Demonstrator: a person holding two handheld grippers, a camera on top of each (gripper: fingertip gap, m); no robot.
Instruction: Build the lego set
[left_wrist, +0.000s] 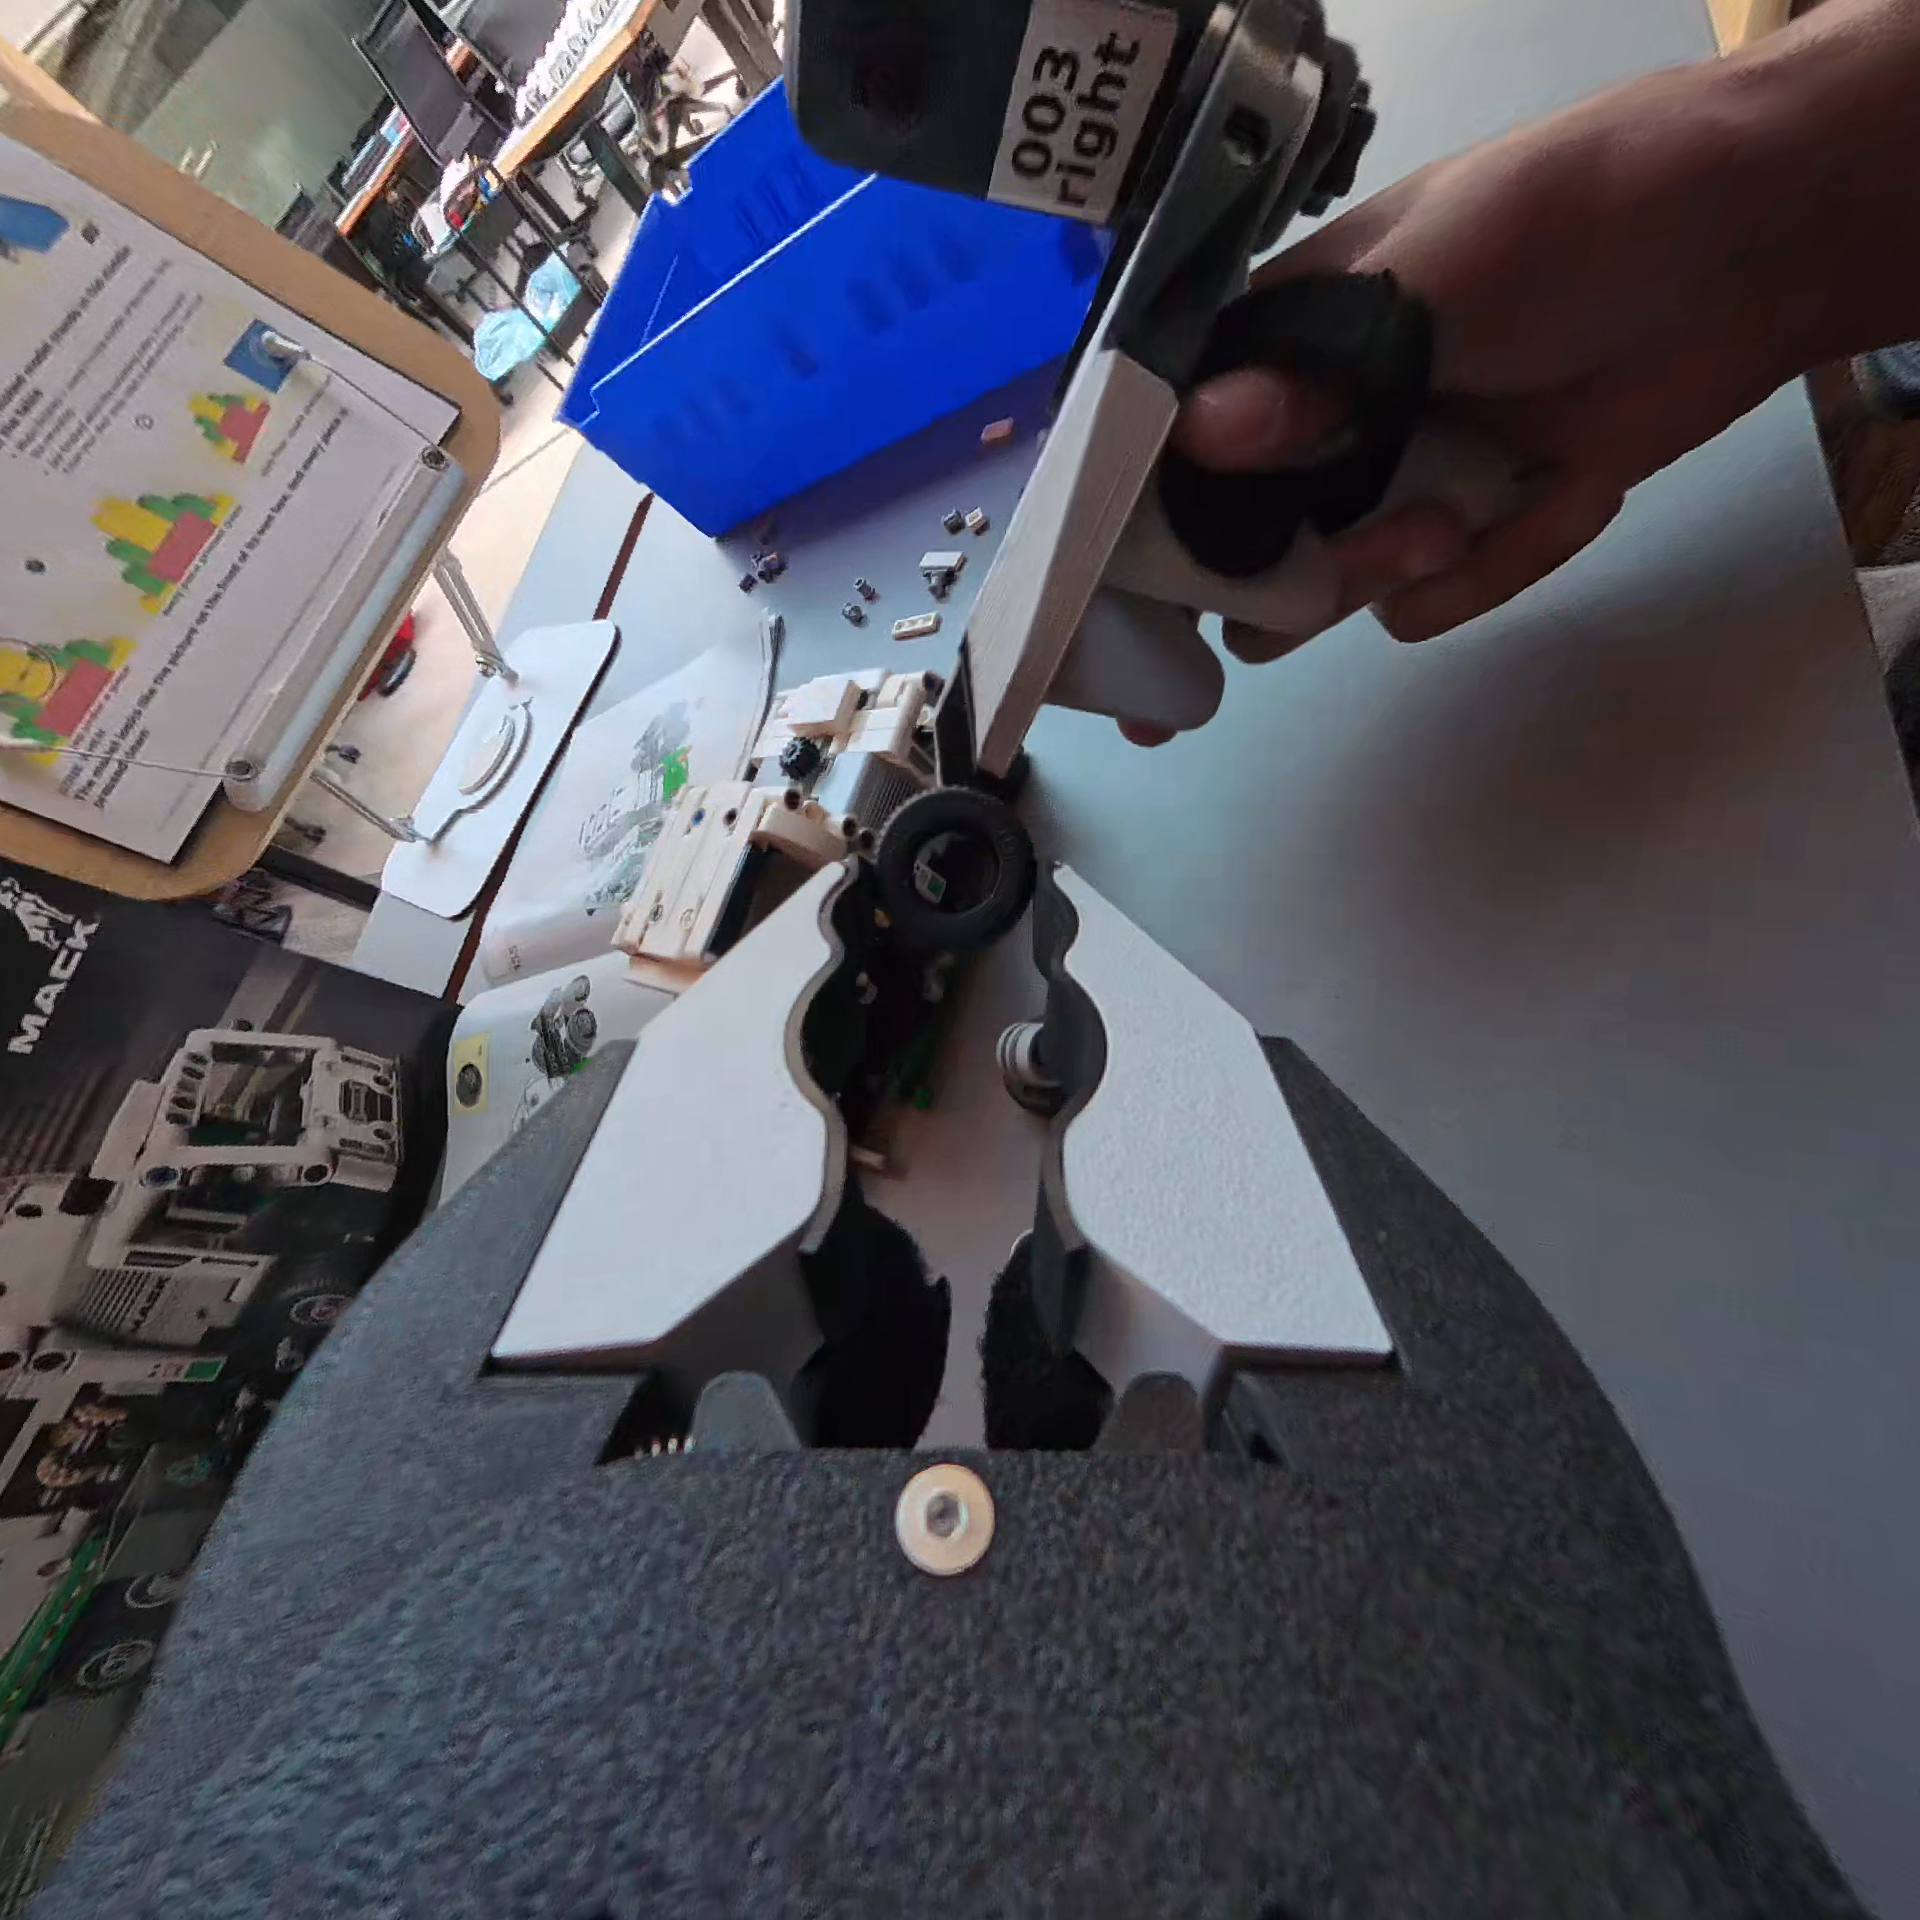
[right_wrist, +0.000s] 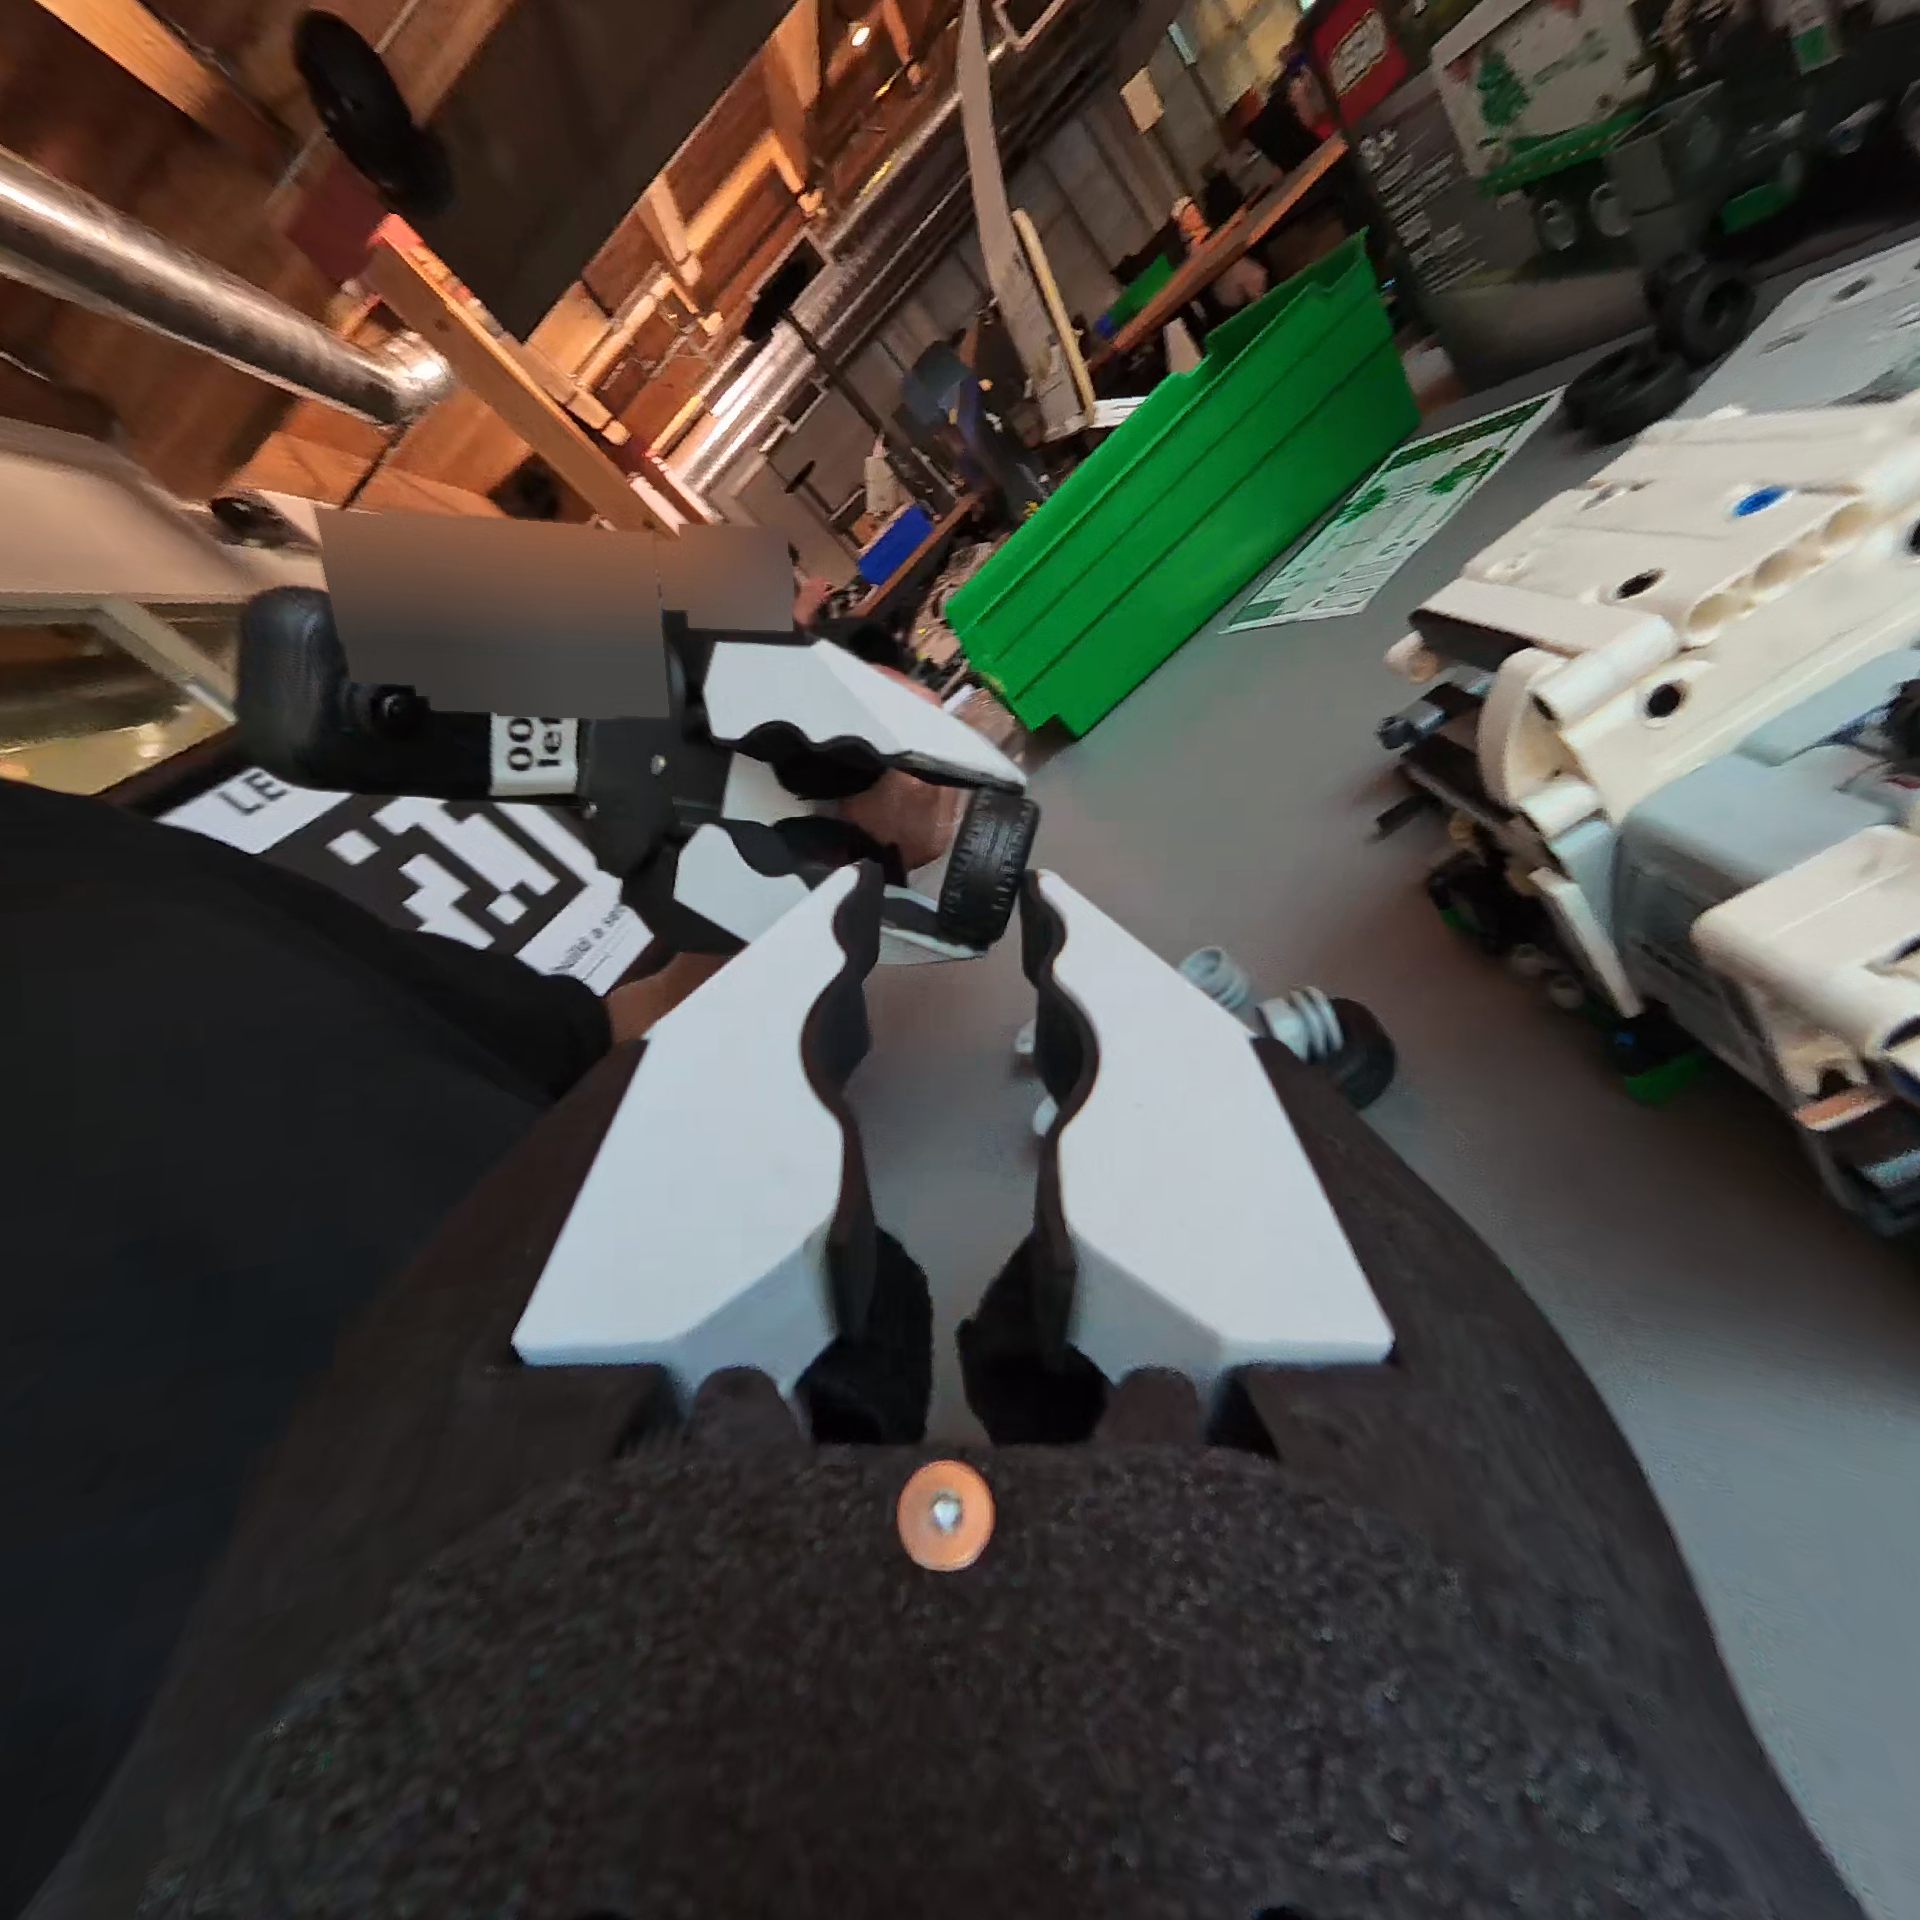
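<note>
My left tongs (left_wrist: 951, 883) clench a small black tyre (left_wrist: 956, 868) at their tips, above the grey table (left_wrist: 1455, 1039) and just beside the white truck model (left_wrist: 727, 852). My right tongs (right_wrist: 951, 883) are released (nothing between the fingers), their tips close by that tyre (right_wrist: 987, 873). A blue bin (left_wrist: 831, 384) sits beyond.

I log 1 grey table (left_wrist: 1455, 935). On it: blue bin (left_wrist: 831, 364) at the far side; green bin (right_wrist: 1184, 582); white truck model (right_wrist: 1683, 883); instruction booklet (left_wrist: 644, 821) left of the truck; small loose pieces (left_wrist: 914, 582) scattered near the blue bin; 2 grey hubs (right_wrist: 1278, 997).
</note>
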